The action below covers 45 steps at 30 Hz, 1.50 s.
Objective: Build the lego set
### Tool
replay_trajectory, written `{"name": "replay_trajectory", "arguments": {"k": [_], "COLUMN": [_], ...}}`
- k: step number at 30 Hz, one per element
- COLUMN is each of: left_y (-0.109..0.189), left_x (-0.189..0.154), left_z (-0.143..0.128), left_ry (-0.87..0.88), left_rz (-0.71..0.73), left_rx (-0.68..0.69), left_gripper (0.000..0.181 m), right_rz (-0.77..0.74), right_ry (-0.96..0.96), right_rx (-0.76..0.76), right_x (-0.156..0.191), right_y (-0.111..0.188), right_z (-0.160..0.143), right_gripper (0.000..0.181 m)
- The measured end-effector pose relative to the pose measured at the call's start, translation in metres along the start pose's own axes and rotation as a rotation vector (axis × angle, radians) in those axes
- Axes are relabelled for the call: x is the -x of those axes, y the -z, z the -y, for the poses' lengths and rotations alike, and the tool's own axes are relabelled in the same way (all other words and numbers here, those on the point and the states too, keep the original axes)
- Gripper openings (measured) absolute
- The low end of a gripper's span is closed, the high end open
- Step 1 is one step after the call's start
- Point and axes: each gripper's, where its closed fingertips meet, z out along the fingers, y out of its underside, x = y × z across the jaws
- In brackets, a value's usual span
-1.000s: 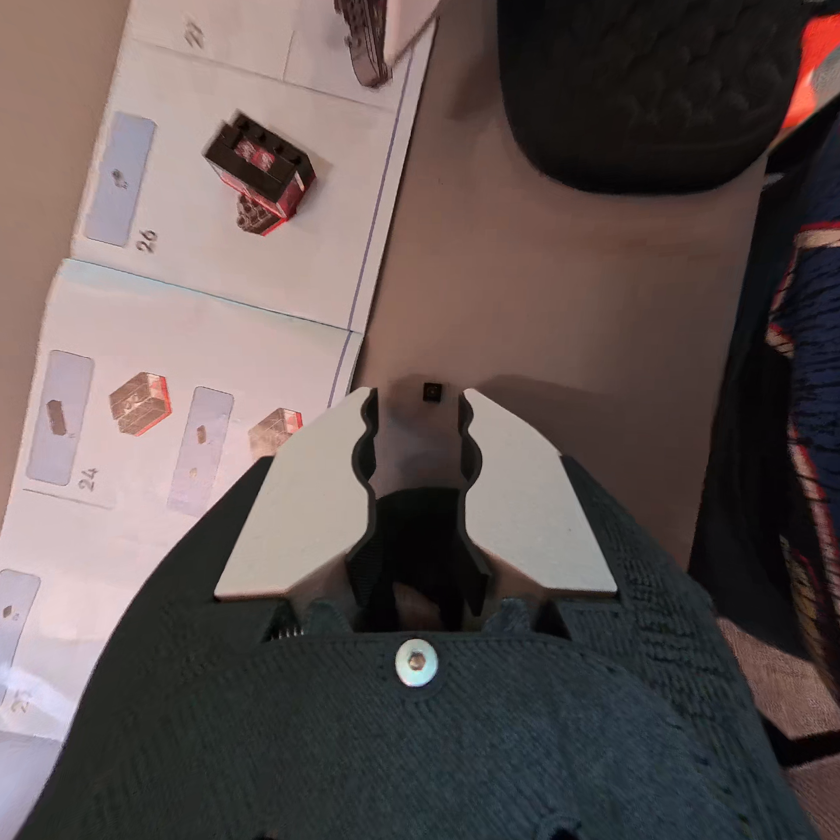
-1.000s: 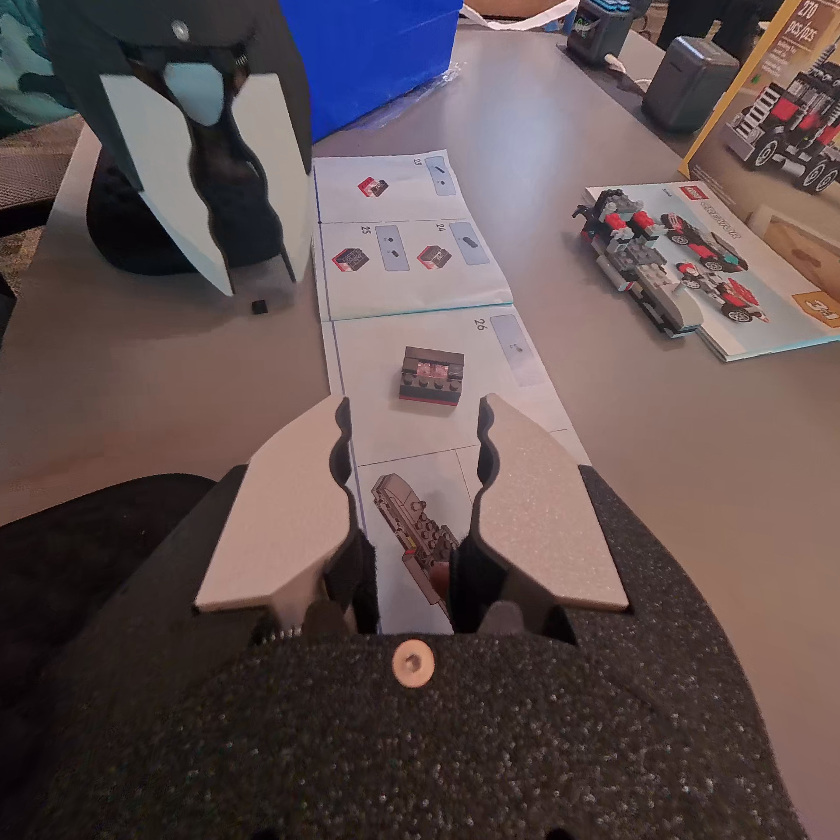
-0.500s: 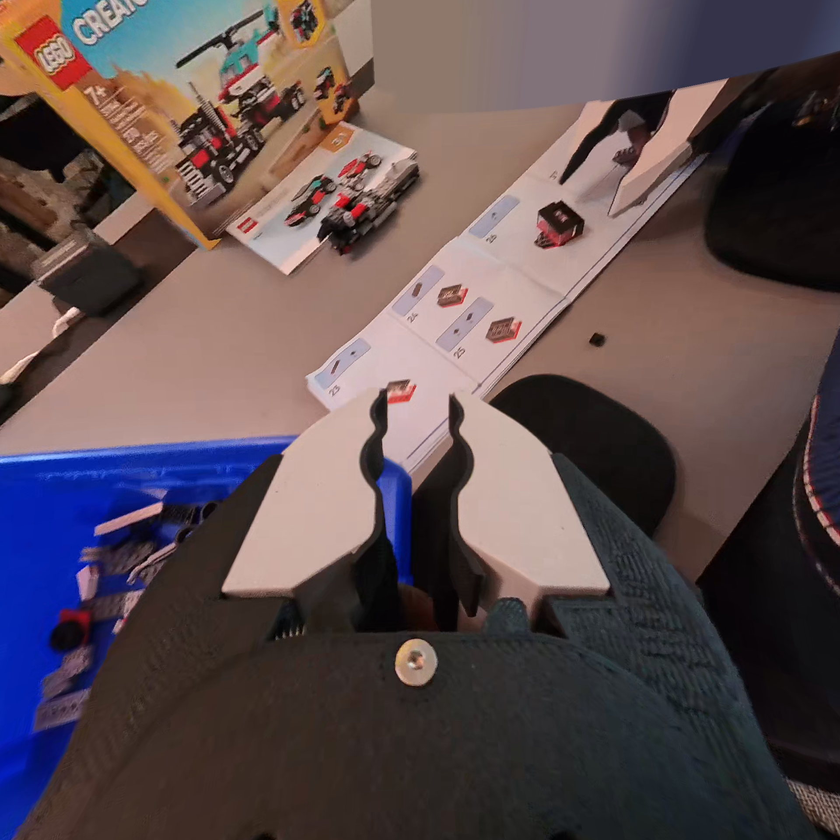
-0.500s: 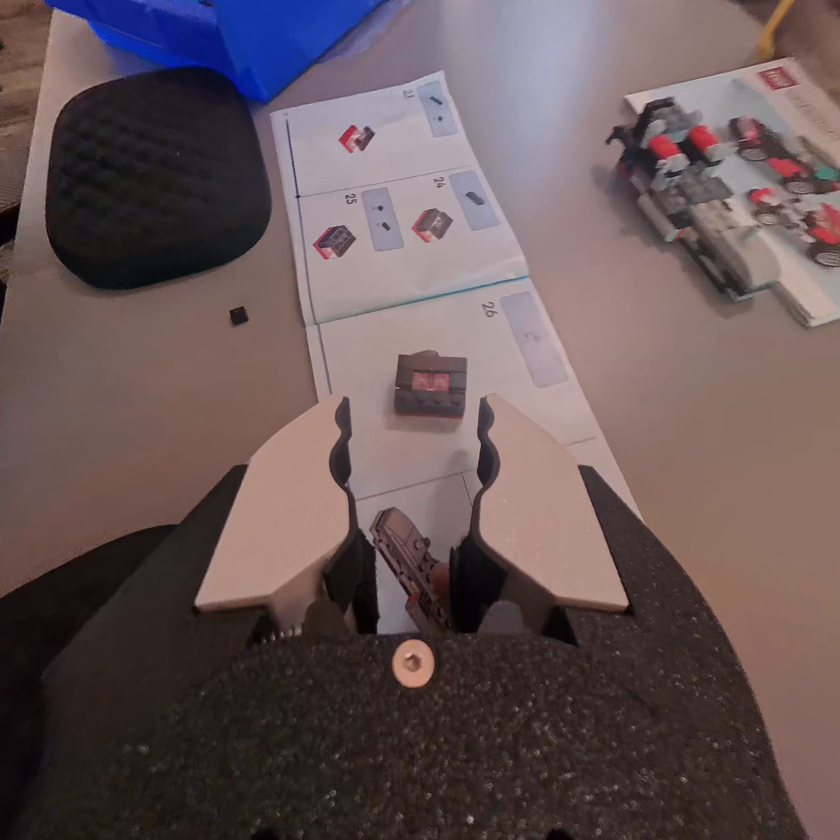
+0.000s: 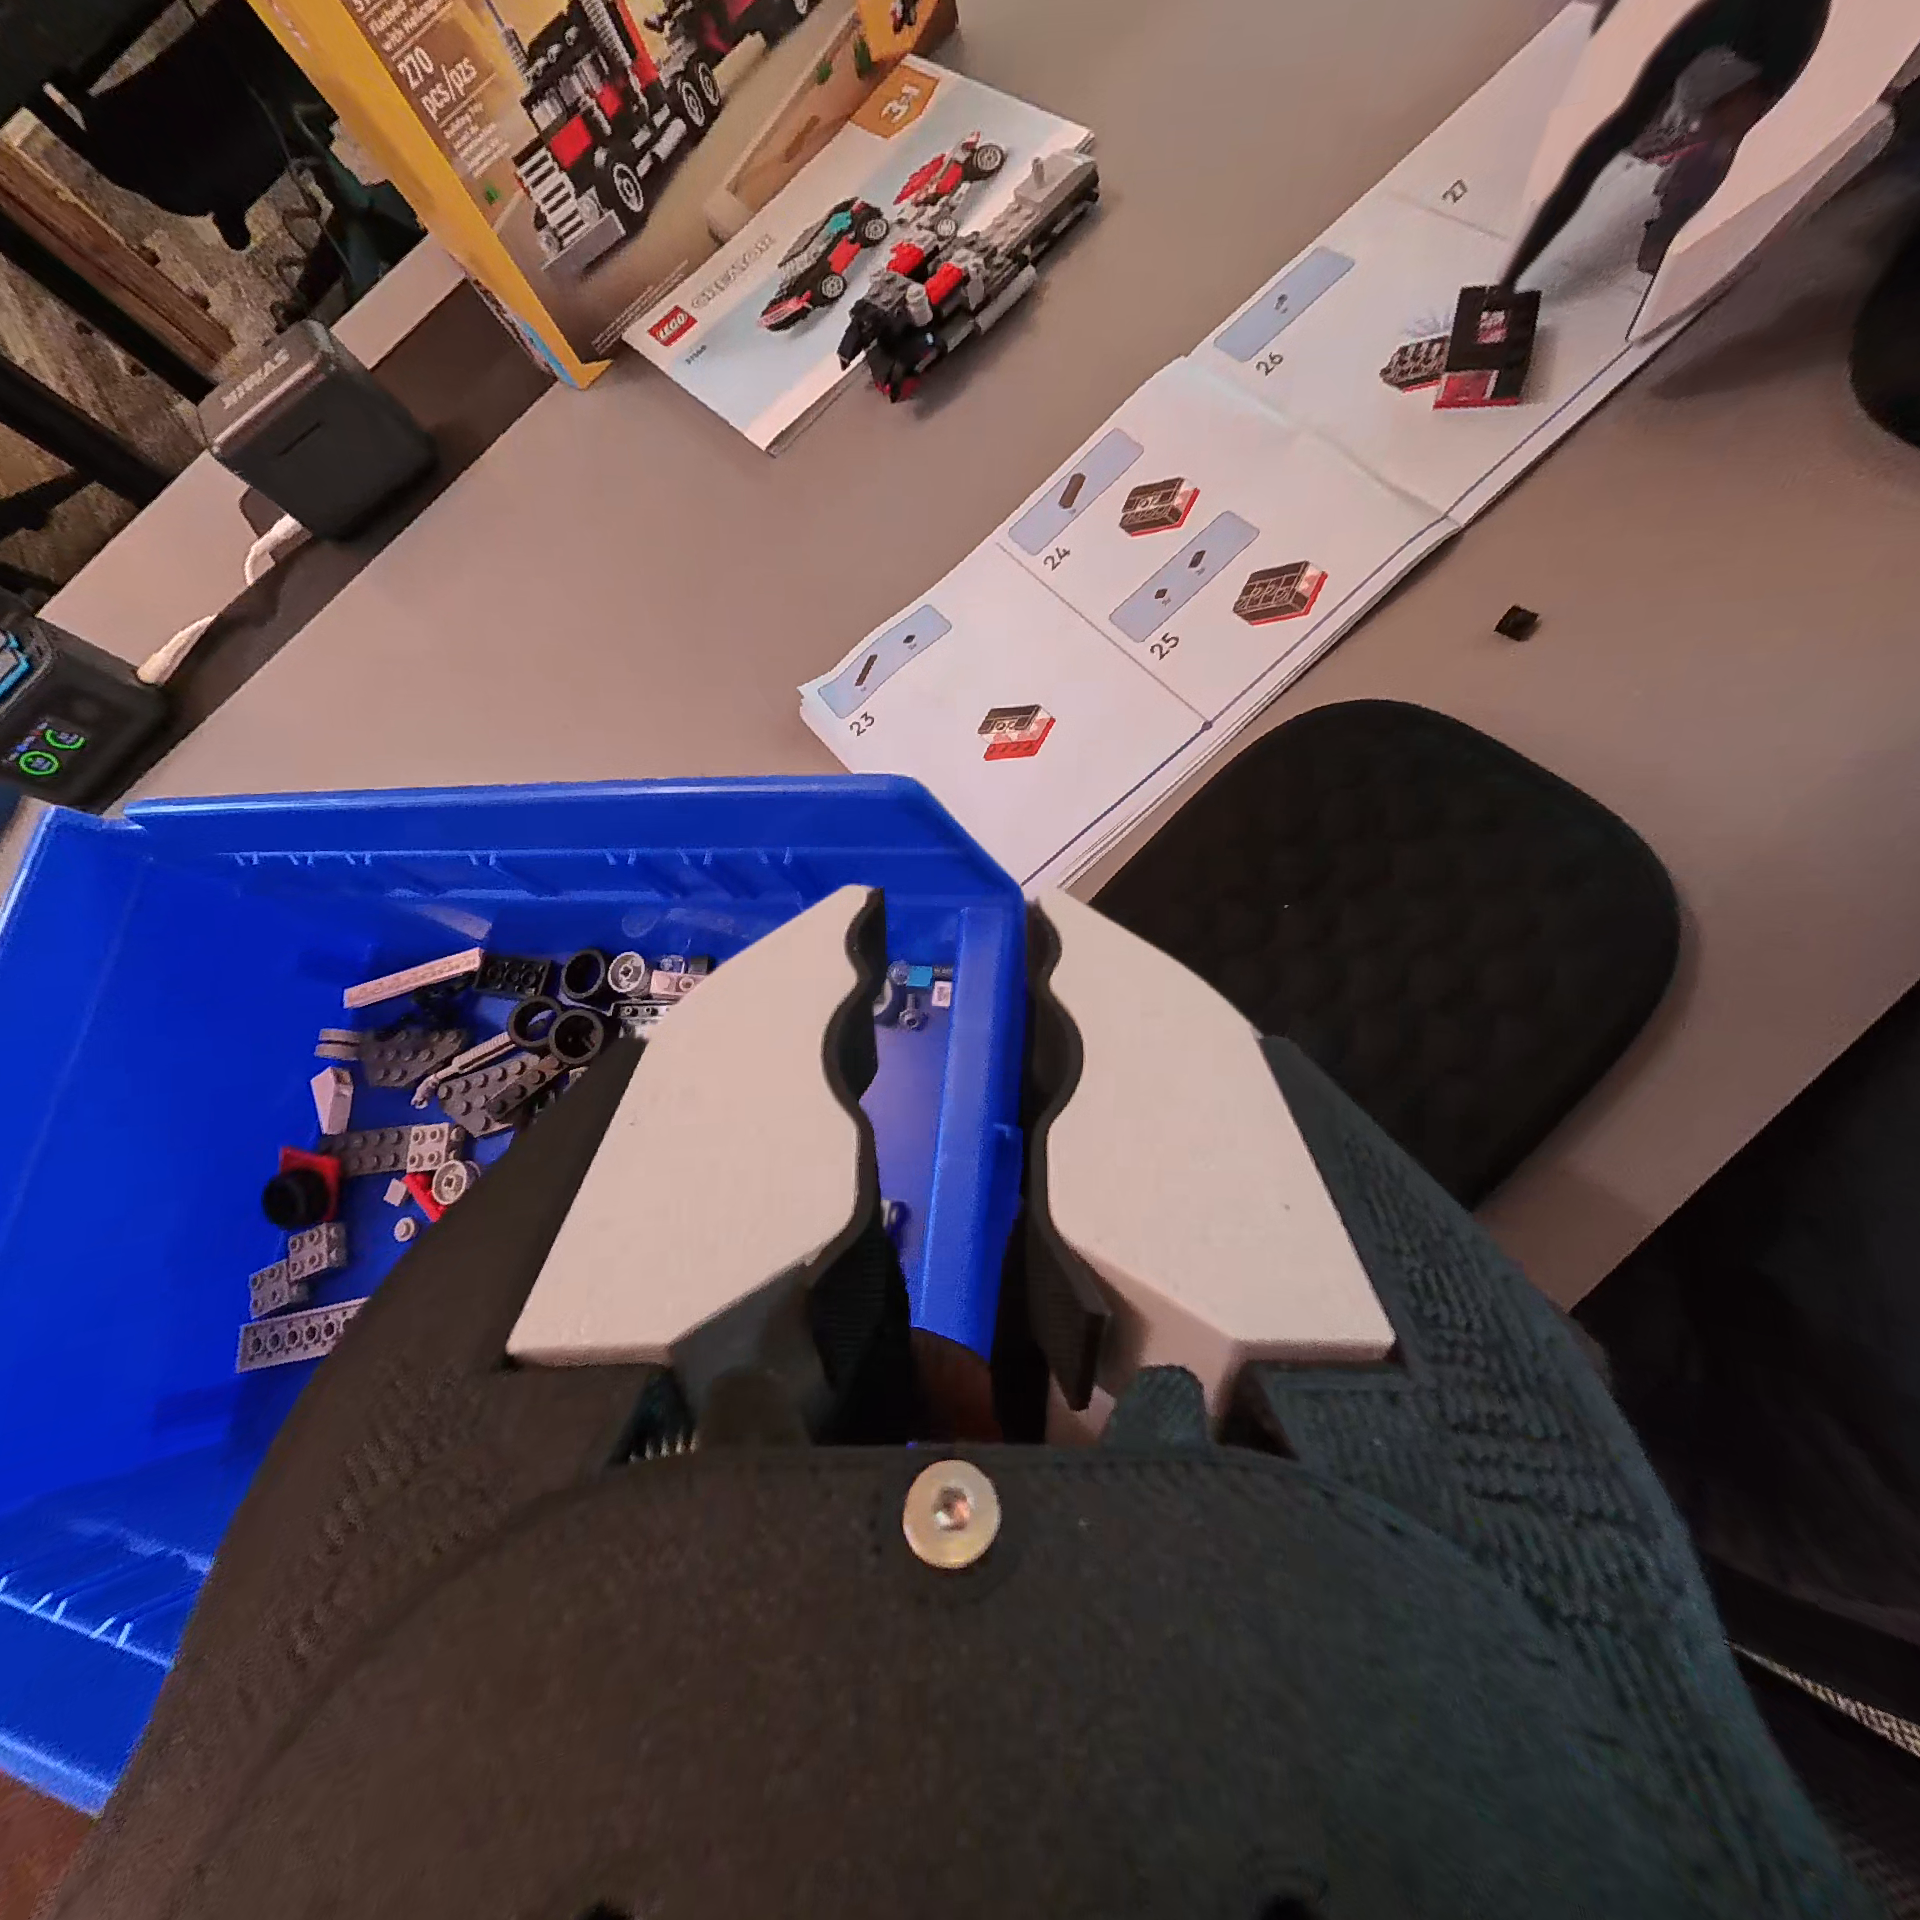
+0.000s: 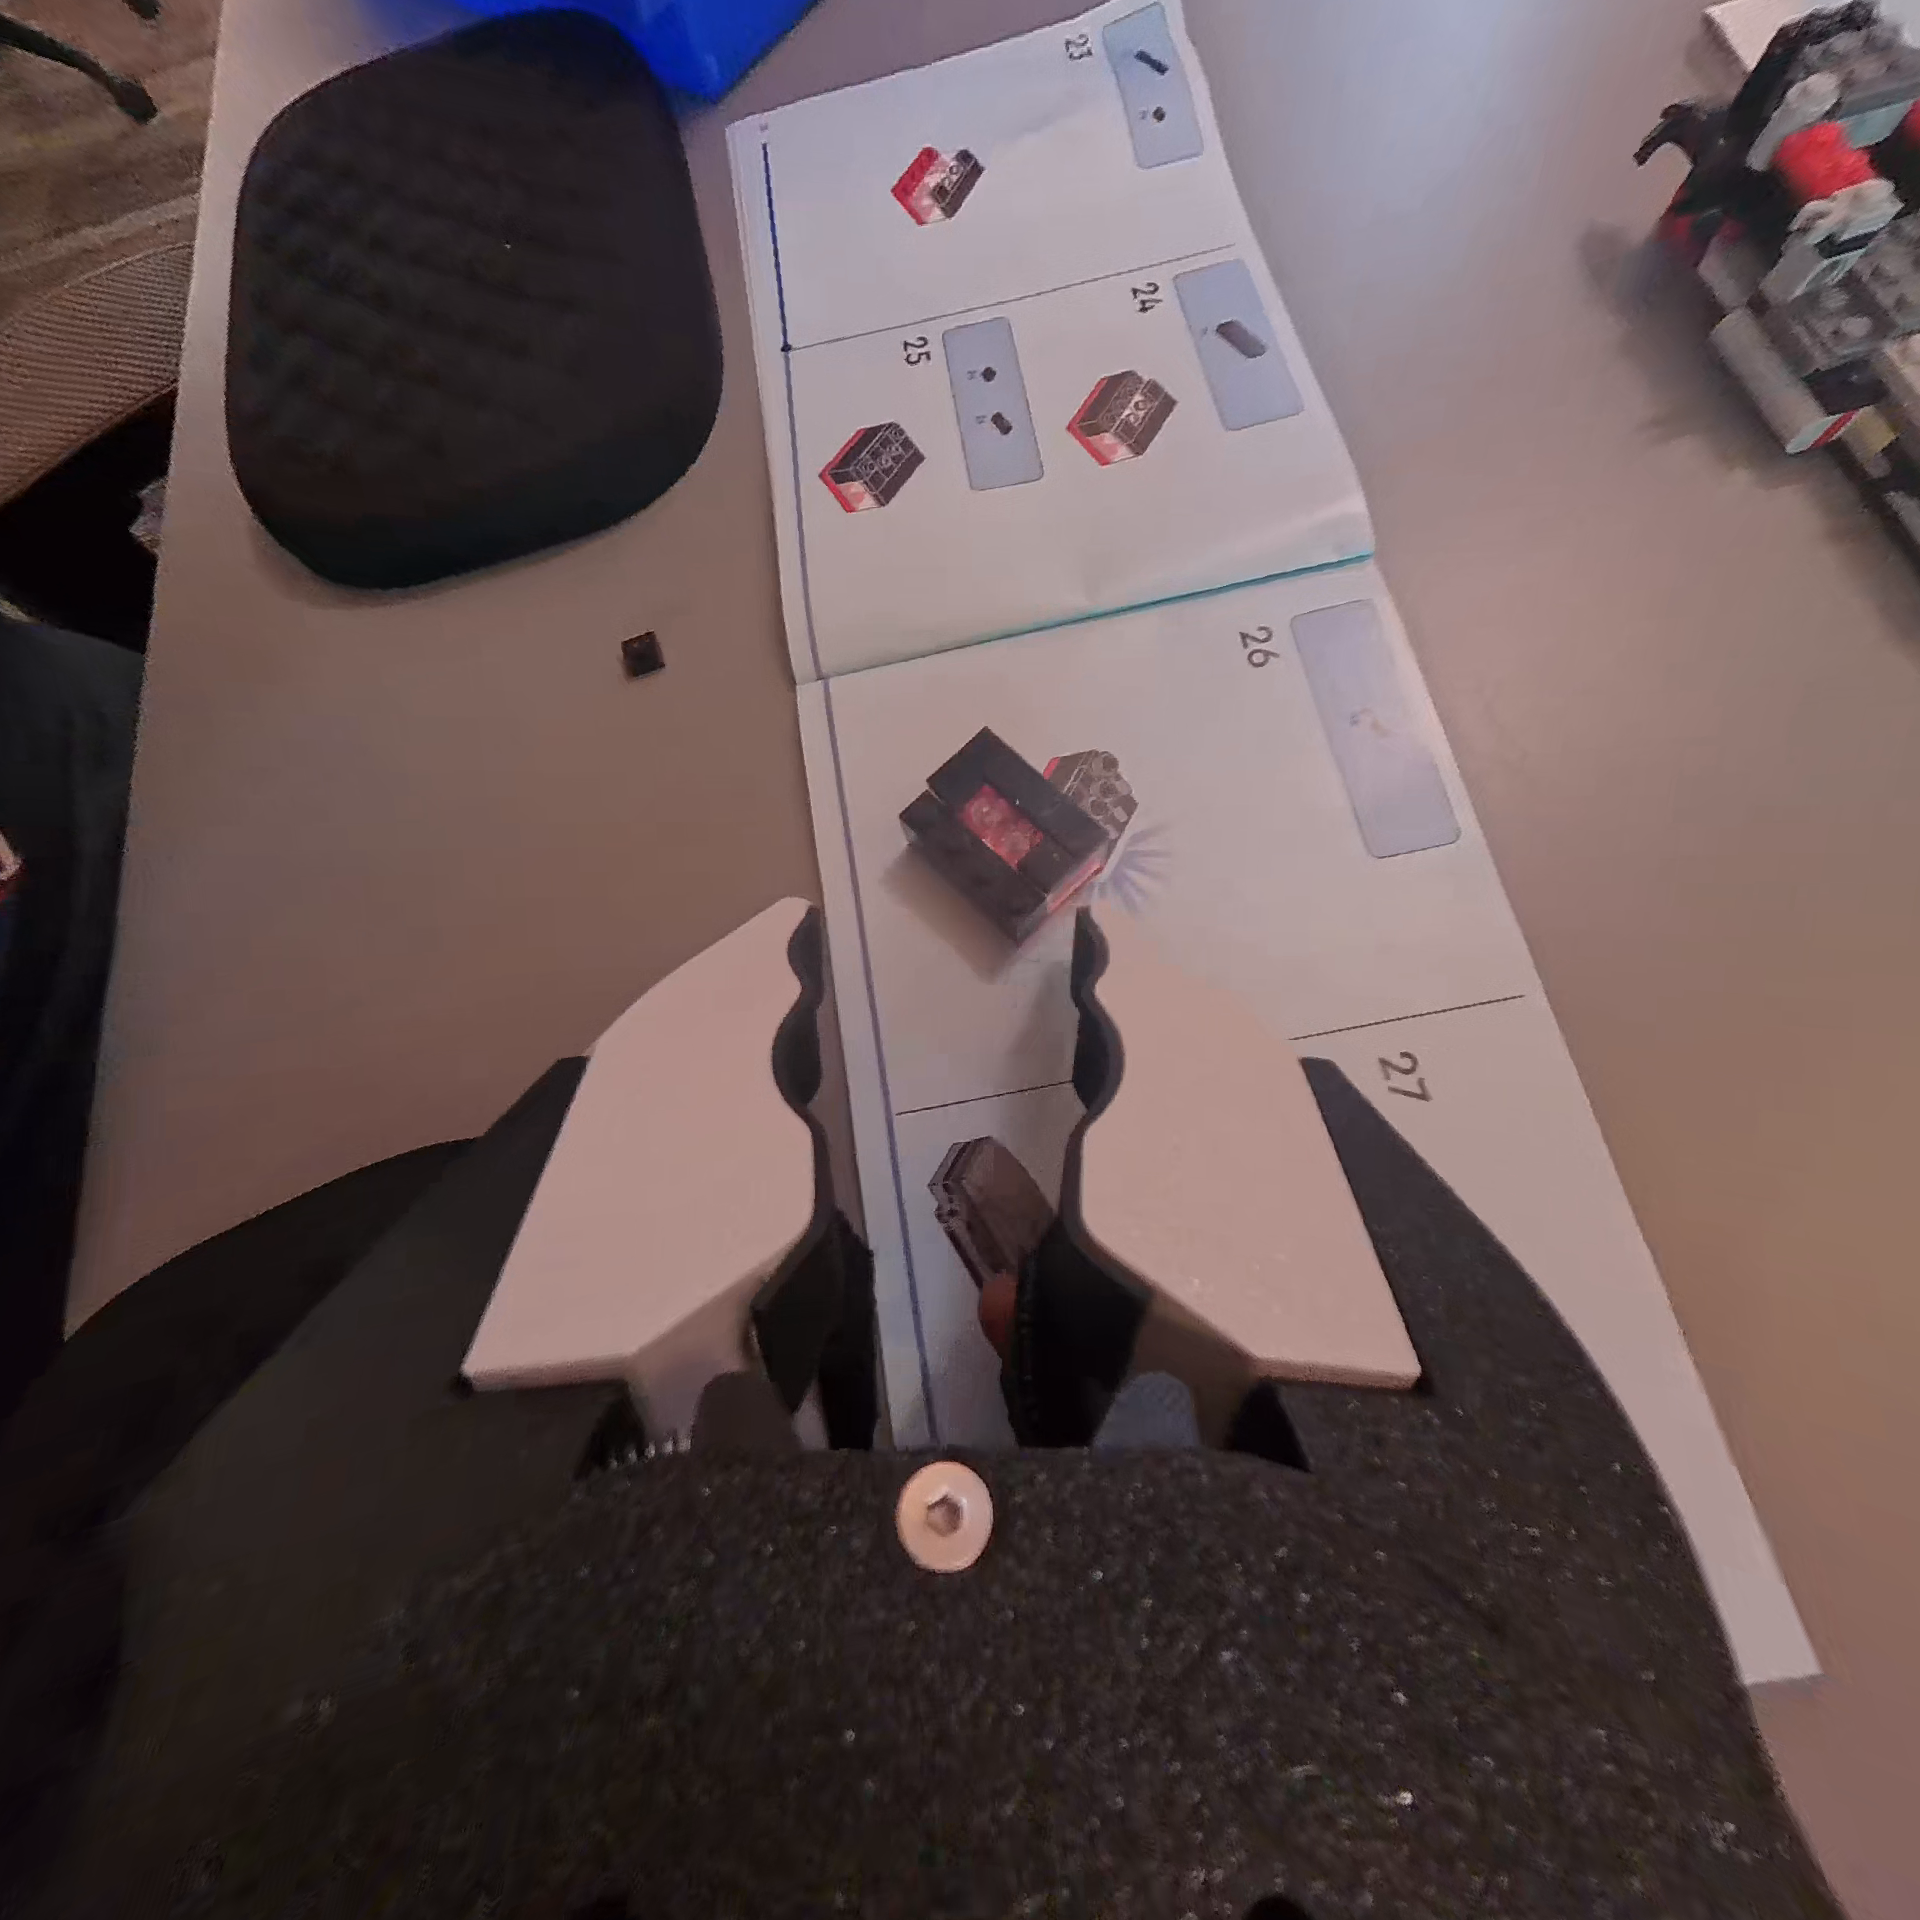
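Over blue bin (image 5: 966, 1039) rim | left hand-held gripper (image 5: 951, 914) released | right hand-held gripper (image 6: 940, 920) released beside black-red block (image 6: 1003, 842)

One open instruction booklet (image 6: 1049, 582). One small black-and-red assembly (image 6: 1003, 831) on it. One loose black stud piece (image 6: 642, 655). One blue bin (image 5: 156, 1039) of many loose bricks. One black pad (image 5: 1392, 914). One part-built truck (image 5: 966, 281). One set box (image 5: 582, 135). One closed booklet (image 5: 727, 343).
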Motion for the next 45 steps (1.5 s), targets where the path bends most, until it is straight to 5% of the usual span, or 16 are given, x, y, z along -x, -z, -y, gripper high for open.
{"name": "replay_trajectory", "arguments": {"k": [9,16,24,29,35,41,45], "left_y": [0.013,0.026,0.036,0.042,0.048,0.034,0.017], "left_x": [0.001,0.011,0.047,0.059,0.063,0.045,0.027], "left_z": [-0.023,-0.035,-0.056,-0.063,-0.077,-0.082,-0.103], "left_ry": [0.021,0.031,0.084,0.068,0.045,-0.105,-0.202], "left_rz": [-0.035,-0.033,0.017,0.020,-0.014,-0.234,-0.440], "left_rx": [0.130,0.189,0.290,0.315,0.339,0.341,0.497], "left_gripper": [0.026,0.027,0.028,0.029,0.029,0.012,0.007], "right_rz": [-0.035,0.026,-0.027,-0.062,-0.190,-0.201,-0.205], "right_ry": [0.173,0.203,0.179,0.133,0.102,0.051,0.068], "right_rx": [0.078,0.043,0.047,-0.067,-0.303,-0.389,-0.334], "right_x": [-0.014,-0.013,-0.012,-0.016,-0.038,-0.048,-0.050], "right_y": [-0.003,-0.011,-0.014,-0.006,0.023,0.032,0.024], "right_z": [0.009,0.007,0.010,0.021,0.042,0.046,0.041], "right_gripper": [0.058,0.031,0.031,0.049,0.051,0.049,0.050]}}
